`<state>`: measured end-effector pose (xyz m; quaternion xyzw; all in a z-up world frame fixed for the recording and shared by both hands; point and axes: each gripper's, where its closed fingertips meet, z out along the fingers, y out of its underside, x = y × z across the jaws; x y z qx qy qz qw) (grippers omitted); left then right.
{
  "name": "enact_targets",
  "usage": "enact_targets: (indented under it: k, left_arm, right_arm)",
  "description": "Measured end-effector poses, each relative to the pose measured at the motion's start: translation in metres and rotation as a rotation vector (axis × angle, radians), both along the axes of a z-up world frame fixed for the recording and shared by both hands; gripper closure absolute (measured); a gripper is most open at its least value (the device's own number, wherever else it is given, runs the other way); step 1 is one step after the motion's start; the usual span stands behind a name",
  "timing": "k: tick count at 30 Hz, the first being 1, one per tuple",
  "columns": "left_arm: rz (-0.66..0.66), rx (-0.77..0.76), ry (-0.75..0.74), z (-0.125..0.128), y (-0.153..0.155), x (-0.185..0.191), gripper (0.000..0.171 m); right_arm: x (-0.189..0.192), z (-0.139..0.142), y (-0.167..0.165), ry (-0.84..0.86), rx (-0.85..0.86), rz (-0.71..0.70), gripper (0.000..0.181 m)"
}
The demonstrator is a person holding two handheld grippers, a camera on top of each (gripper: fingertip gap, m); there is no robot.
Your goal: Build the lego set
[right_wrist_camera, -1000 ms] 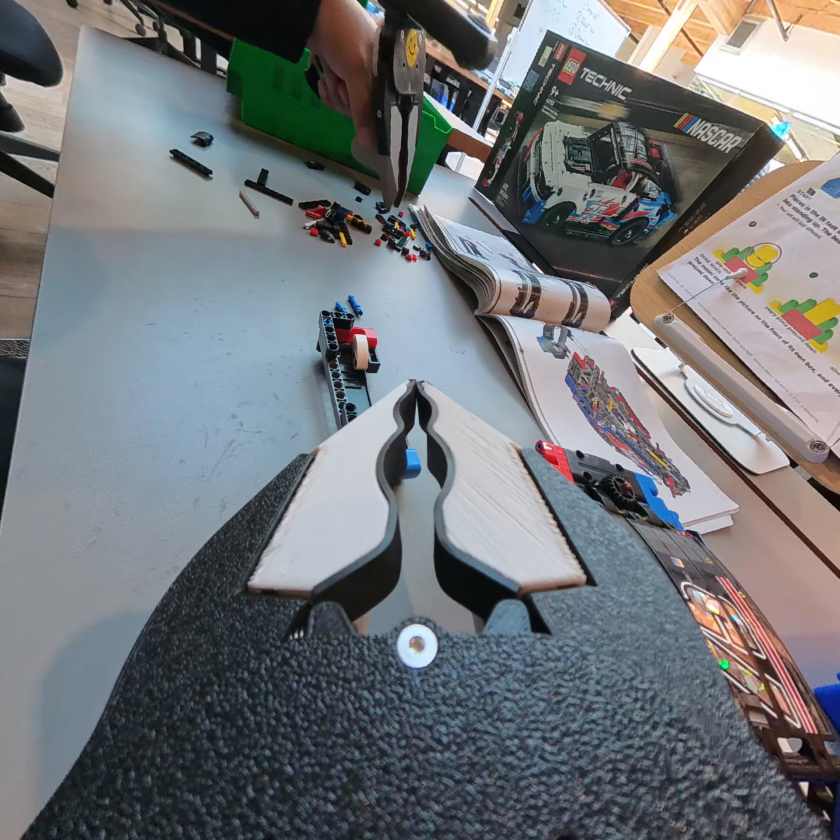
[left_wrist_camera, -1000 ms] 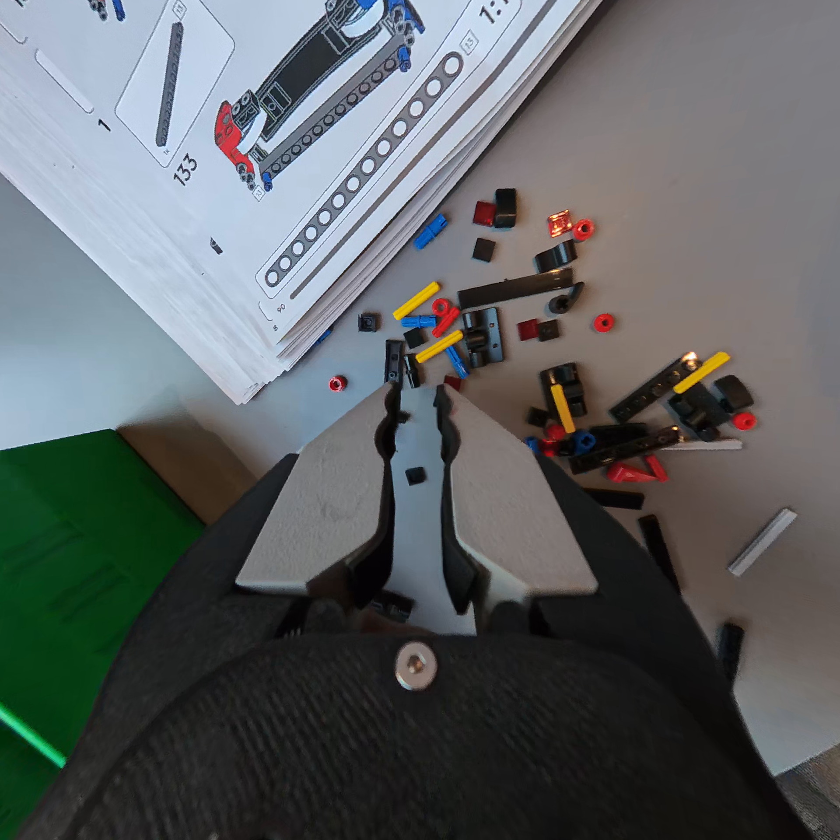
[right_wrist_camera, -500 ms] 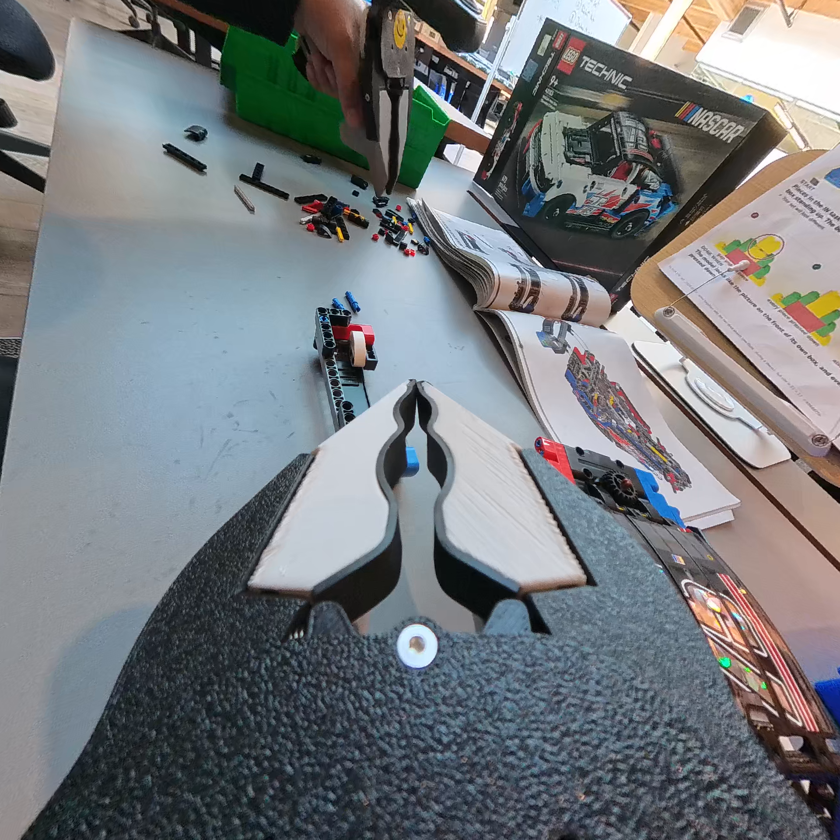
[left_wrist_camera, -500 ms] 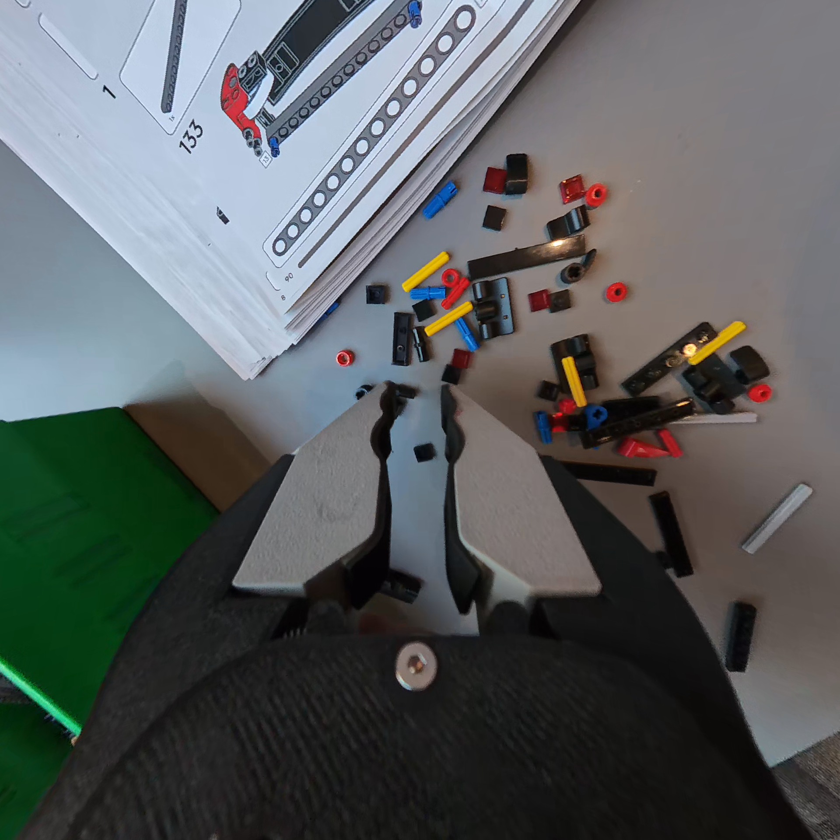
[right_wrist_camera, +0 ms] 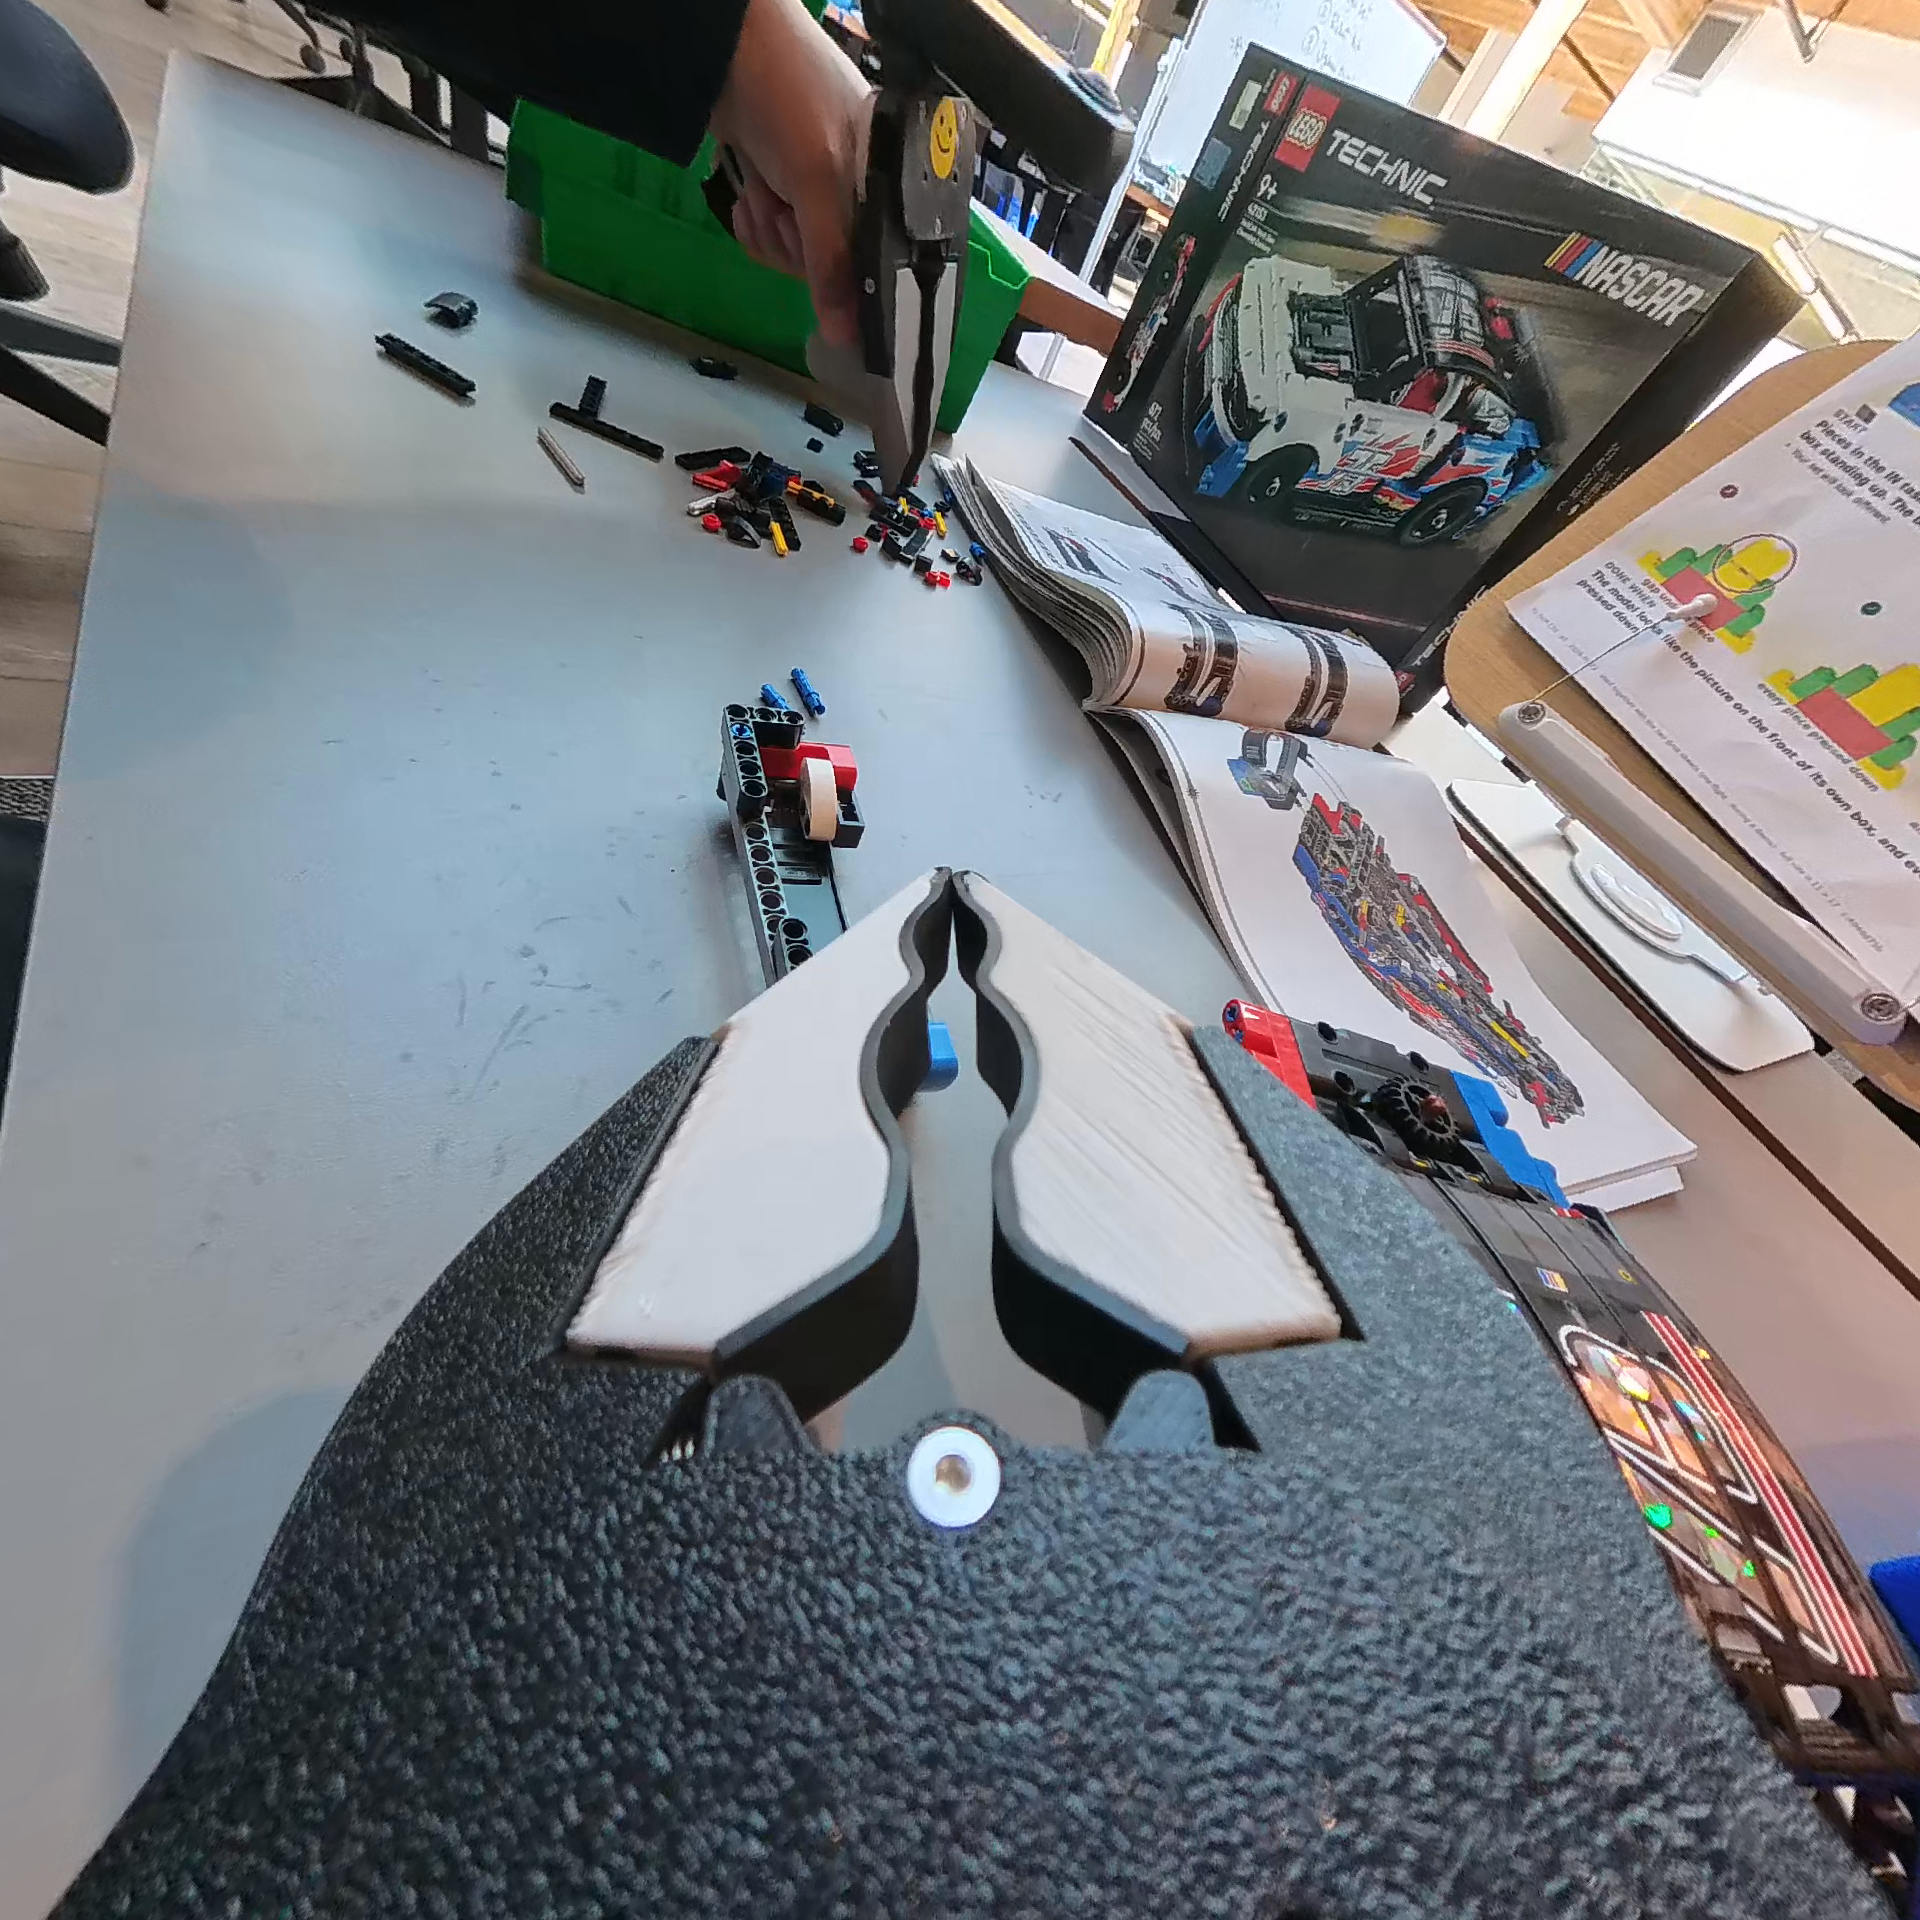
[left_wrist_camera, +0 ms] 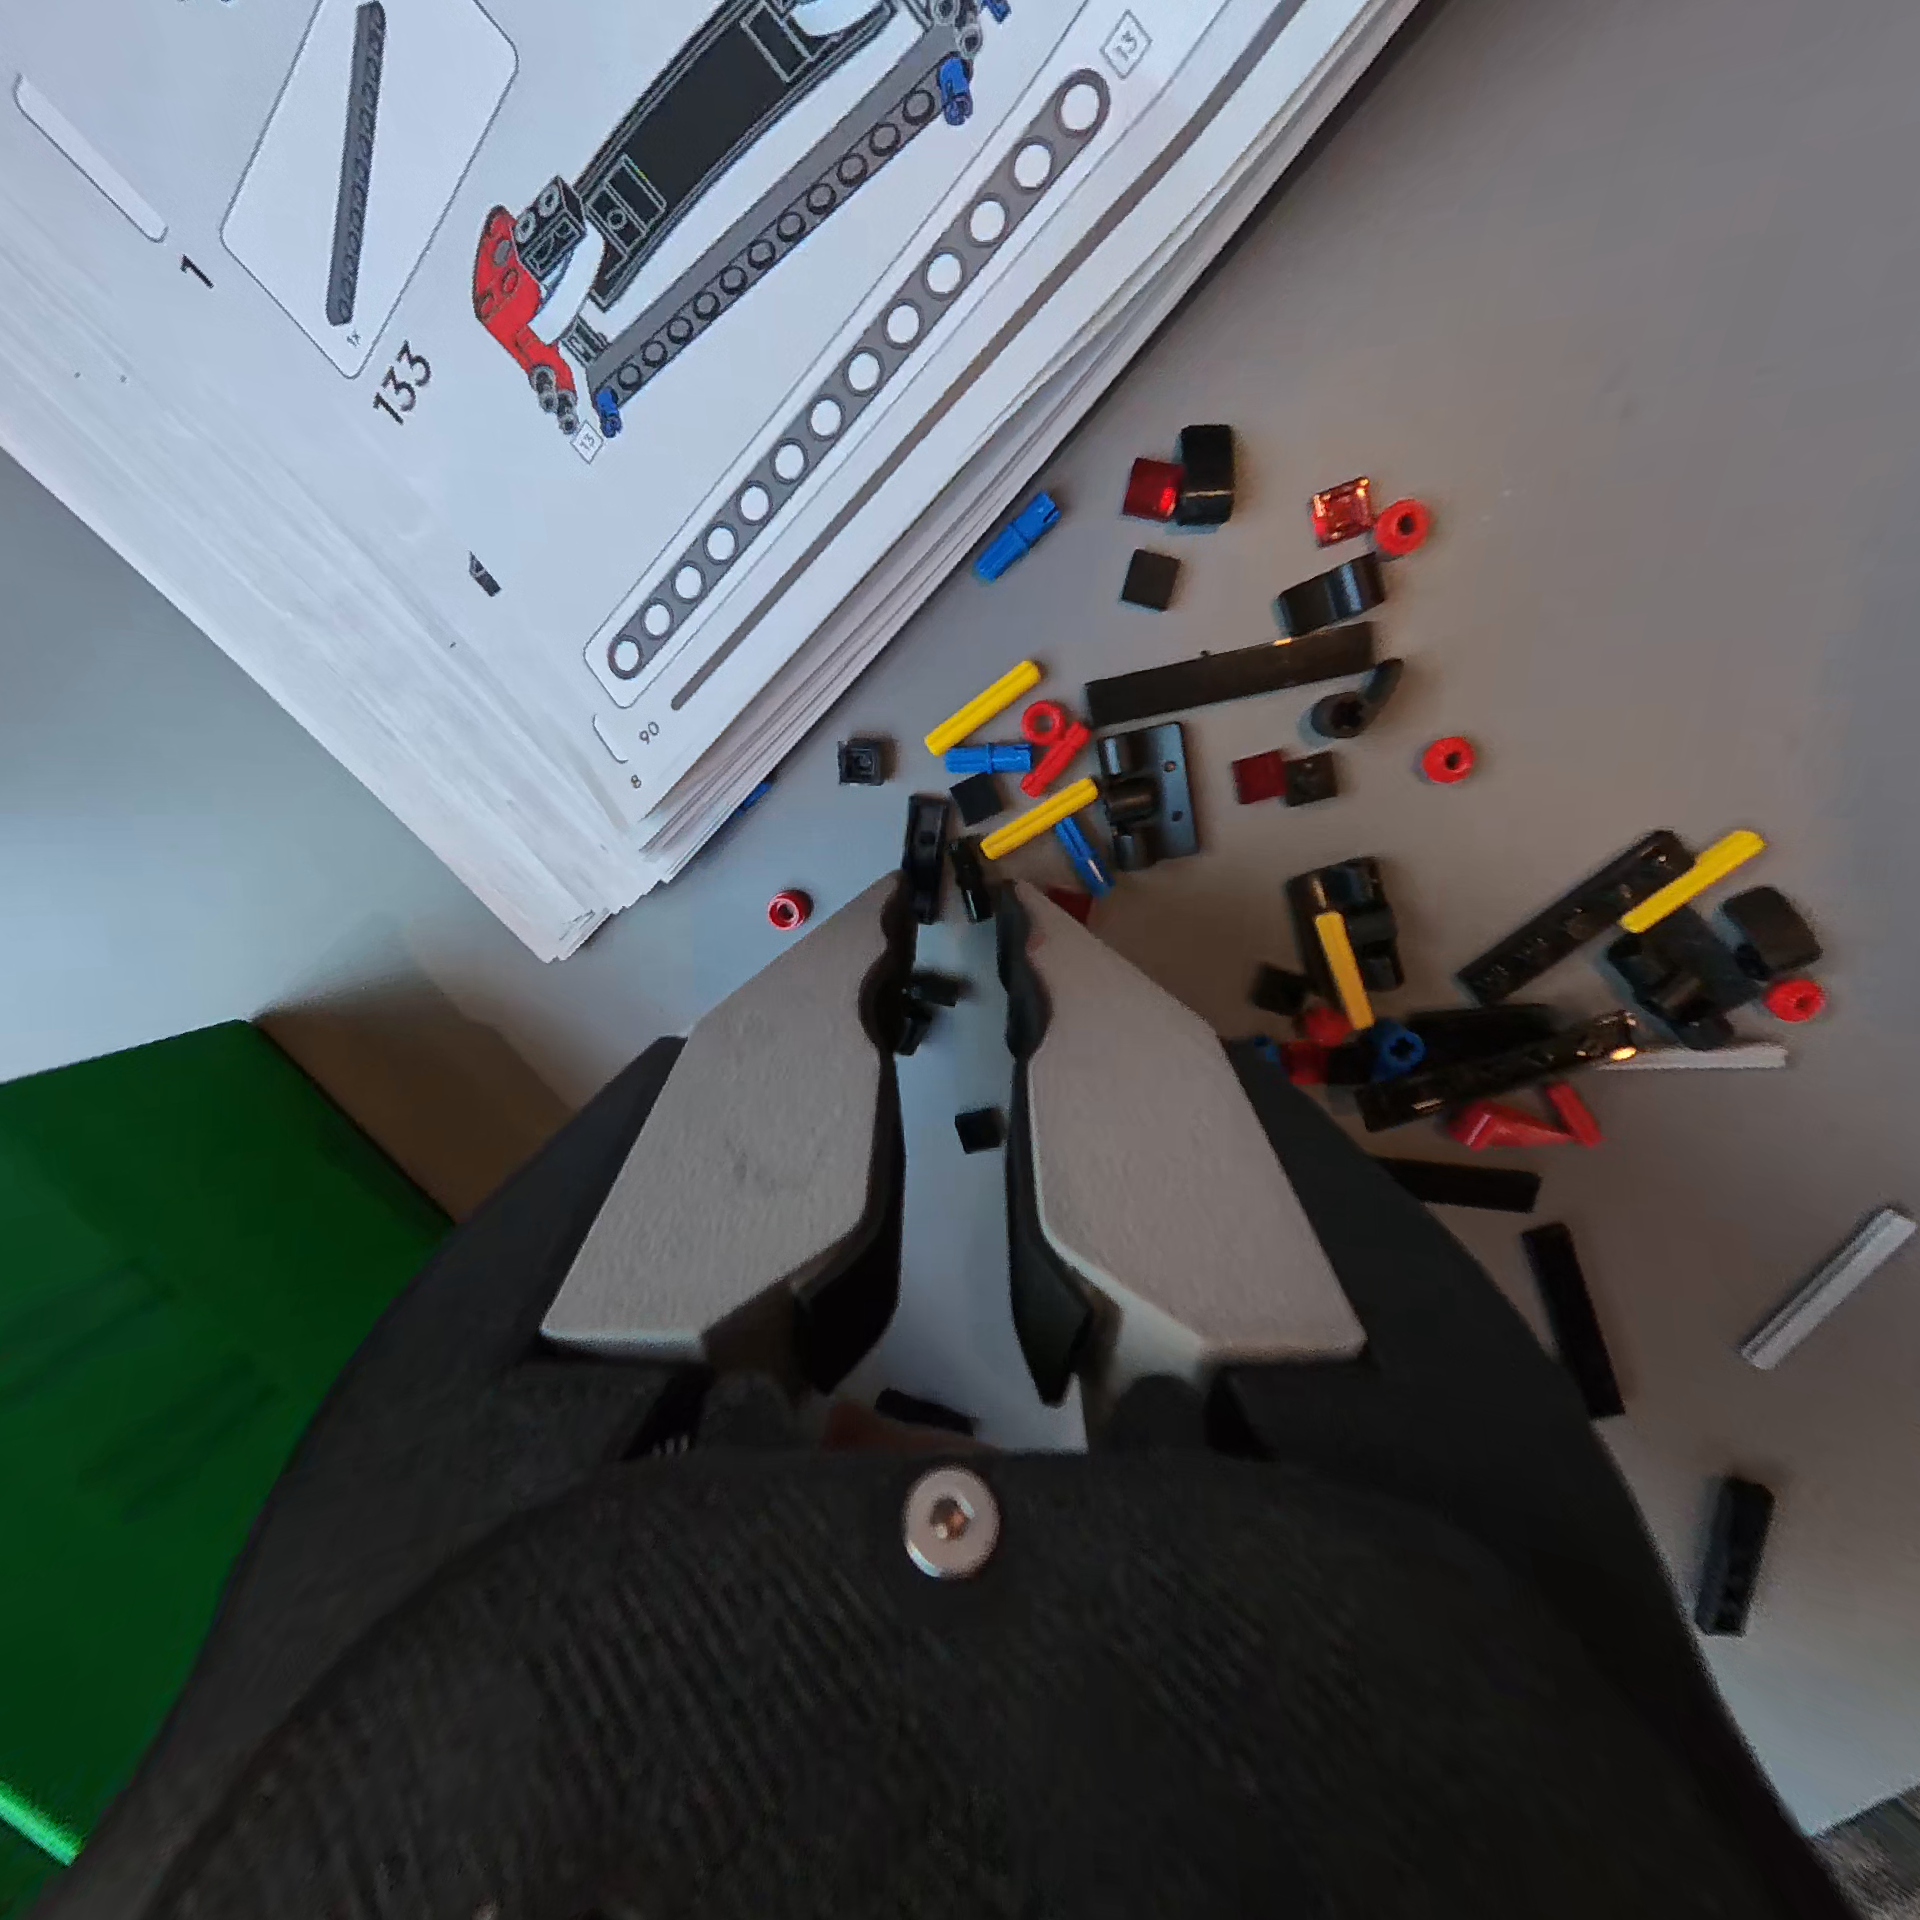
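Observation:
My left gripper (left_wrist_camera: 954, 896) is open by a narrow gap, low over the grey table (left_wrist_camera: 1558, 312). Its tips are at two small black pieces (left_wrist_camera: 925, 847) at the near edge of a scatter of loose black, red, blue and yellow pieces (left_wrist_camera: 1226, 681). It also shows in the right wrist view (right_wrist_camera: 904, 483), pointing down at that pile (right_wrist_camera: 790, 499). My right gripper (right_wrist_camera: 951, 878) is shut, tips touching, just above the near end of a partly built black beam assembly (right_wrist_camera: 779, 821). A blue part (right_wrist_camera: 940, 1049) shows in the hollow behind the tips; I cannot tell whether it is held.
The open instruction booklet (left_wrist_camera: 520, 520) lies beside the pile, also seen in the right wrist view (right_wrist_camera: 1091, 592). A green bin (right_wrist_camera: 665, 249) and the set's box (right_wrist_camera: 1403, 343) stand at the back. A larger built section (right_wrist_camera: 1392, 1091) lies at my right. A person's hand (right_wrist_camera: 790, 177) holds the left gripper. The gap from one gripper's tips to the other's is roughly 40 cm.
My left gripper drew back a little from the pile, then came forward and down again onto the small black pieces. The right gripper has barely moved and stays shut.

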<state>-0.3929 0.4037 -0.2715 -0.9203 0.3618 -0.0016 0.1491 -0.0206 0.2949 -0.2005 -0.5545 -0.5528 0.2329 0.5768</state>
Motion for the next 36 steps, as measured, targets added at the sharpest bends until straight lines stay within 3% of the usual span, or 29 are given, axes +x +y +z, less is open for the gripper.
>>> enact_targets:
  k: [5, 16, 23, 36]
  left_arm:
    - [0.006, 0.008, 0.009, 0.0, 0.0, -0.001, 0.171]
    - [0.009, -0.004, 0.026, 0.001, -0.018, 0.001, 0.171]
    - [0.014, 0.039, 0.011, 0.013, -0.01, 0.003, 0.168]
    - [-0.033, -0.028, 0.043, -0.002, -0.008, 0.005, 0.165]
  right_arm:
    - [0.0, 0.001, -0.001, 0.003, 0.005, 0.005, 0.181]
    - [0.0, 0.002, -0.005, 0.009, 0.016, 0.02, 0.181]
    - [0.0, 0.001, -0.006, 0.003, 0.019, 0.024, 0.181]
    - [0.0, 0.001, -0.005, 0.003, 0.01, 0.024, 0.181]
